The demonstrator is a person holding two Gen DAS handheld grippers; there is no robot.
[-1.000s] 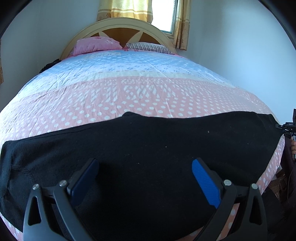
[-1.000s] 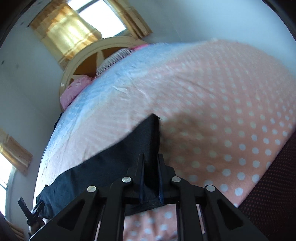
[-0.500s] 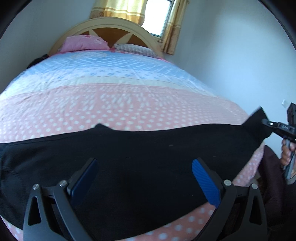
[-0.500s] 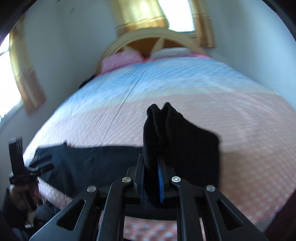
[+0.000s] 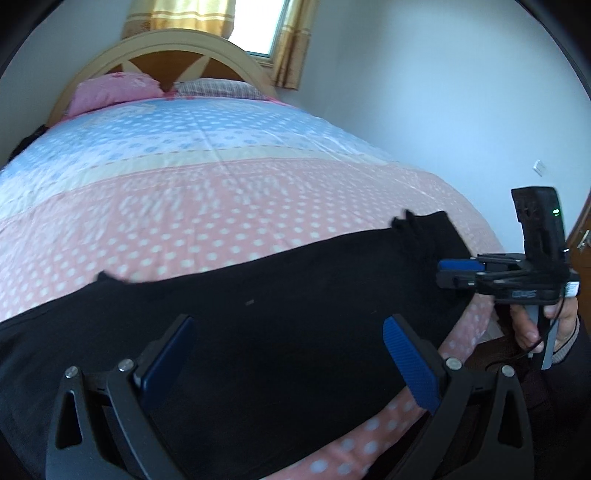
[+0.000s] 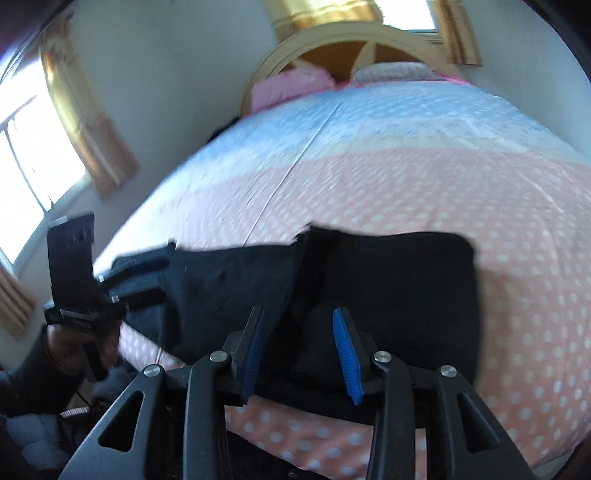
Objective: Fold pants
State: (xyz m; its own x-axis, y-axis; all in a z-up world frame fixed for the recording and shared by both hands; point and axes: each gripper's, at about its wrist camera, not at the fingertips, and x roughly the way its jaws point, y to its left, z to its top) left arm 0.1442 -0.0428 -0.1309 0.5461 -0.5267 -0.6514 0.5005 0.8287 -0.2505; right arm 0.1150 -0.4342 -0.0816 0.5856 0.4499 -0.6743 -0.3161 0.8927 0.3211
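Black pants [image 5: 295,332] on polka-dot bedspread [image 5: 221,206]

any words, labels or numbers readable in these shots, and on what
None can be read.
Right hand-held gripper: a white label and a dark printed plate sit on its body, both too small and blurred to read.
Pants, bedspread, wall switch: no text visible.

My left tongs [image 5: 288,354]: black frame, blue ribbed pads. Right tongs [image 6: 301,350]: same black and blue. Under both, pants [image 5: 295,314] plain black. Ahead, bedspread [image 5: 184,206] pink with white dots, then cream band, then pale blue with dots. Farther ahead, pink pillow [image 5: 114,90], golden-yellow curtains [image 5: 177,16].
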